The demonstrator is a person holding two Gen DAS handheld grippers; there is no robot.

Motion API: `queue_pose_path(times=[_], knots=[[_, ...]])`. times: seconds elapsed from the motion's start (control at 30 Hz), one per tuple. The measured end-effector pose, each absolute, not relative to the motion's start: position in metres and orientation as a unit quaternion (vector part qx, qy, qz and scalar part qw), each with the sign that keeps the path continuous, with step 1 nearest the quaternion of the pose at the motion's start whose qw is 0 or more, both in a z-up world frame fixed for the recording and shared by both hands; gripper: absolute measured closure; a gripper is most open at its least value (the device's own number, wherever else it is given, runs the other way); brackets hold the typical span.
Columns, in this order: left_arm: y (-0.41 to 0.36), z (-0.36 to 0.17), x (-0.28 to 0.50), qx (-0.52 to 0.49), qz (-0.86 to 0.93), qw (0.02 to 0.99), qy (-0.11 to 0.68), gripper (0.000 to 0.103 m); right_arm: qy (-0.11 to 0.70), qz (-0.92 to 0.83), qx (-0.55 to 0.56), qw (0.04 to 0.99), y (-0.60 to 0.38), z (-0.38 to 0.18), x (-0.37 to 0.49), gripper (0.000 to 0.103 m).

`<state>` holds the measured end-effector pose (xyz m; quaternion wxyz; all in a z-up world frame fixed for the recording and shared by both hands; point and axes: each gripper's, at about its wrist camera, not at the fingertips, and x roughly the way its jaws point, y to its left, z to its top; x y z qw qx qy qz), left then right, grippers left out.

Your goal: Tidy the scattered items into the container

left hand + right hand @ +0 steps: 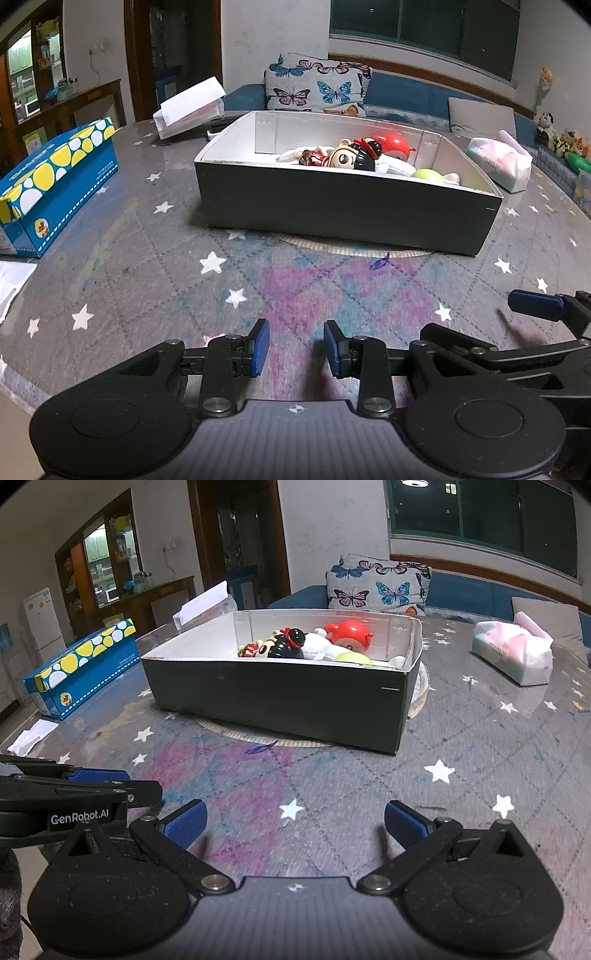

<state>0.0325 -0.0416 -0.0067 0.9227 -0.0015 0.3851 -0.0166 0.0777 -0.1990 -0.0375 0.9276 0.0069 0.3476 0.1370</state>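
Both grippers hang empty: left gripper (296, 347) narrowly parted, right gripper (295, 825) wide (toys already in the black box (280, 698)).

Blue tissue box (55, 184) far left, pink pack (513, 653) right, butterfly pillow (317, 86) behind.

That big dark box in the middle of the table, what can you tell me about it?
The box is a shallow, open-topped rectangle, seemingly cardboard, dark grey outside and white inside. It sits flat on the star-patterned tablecloth, partly over a round pale mat. Inside, towards its right end, lie a black-haired doll, a red round toy, a yellow-green ball and something white. Neither gripper touches it.
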Motion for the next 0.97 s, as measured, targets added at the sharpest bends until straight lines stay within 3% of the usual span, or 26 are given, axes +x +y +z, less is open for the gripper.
queue_pose_path(times=[0.7, 0.97], knots=[[-0.039, -0.004, 0.076, 0.001, -0.021, 0.920, 0.392, 0.069, 0.355, 0.118, 0.003, 0.927, -0.198, -0.033, 0.119, 0.000], [-0.044, -0.001, 0.096, 0.004, -0.027, 0.926, 0.377, 0.074, 0.353, 0.111, 0.008, 0.929, -0.201, -0.034, 0.134, 0.000]])
